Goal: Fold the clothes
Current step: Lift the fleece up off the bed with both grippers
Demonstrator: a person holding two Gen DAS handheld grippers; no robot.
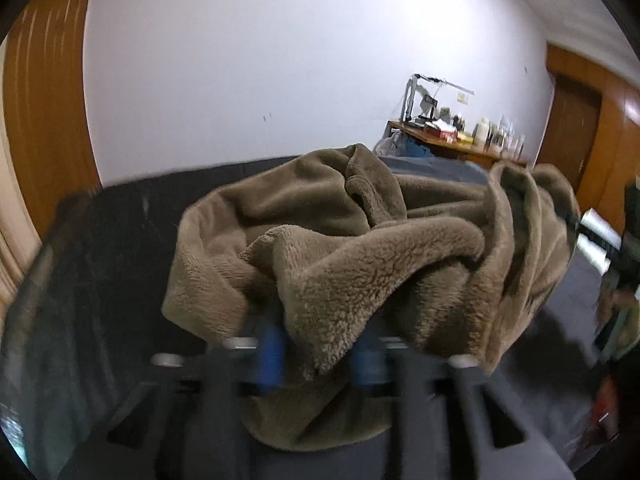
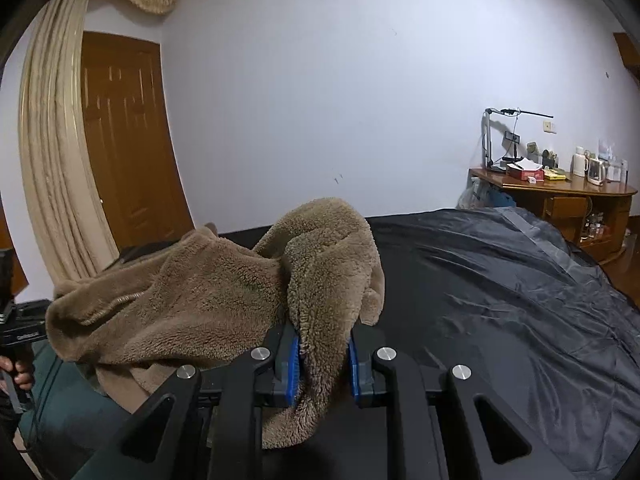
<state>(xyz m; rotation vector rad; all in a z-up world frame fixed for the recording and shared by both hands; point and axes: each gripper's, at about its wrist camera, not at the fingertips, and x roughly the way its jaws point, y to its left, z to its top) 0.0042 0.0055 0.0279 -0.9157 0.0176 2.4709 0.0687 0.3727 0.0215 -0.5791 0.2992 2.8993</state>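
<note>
Both grippers pinch the same brown, shaggy fleece garment (image 2: 208, 300), which hangs bunched between them over the dark, shiny sheet (image 2: 500, 300) covering the bed. The left gripper (image 1: 316, 356), low in the centre of its frame, is pressed together on a thick fold; the right gripper (image 2: 322, 364) likewise clamps a wad of pile between its blue pads (image 2: 294, 364). To fold well, I judge the two held points should be drawn apart until the cloth hangs flat, then lowered evenly – the garment is still twisted and doubled in the middle. Open sheet fills the right half of the right wrist view; the wooden cabinet (image 2: 560, 196) at far right stands well apart.
</note>
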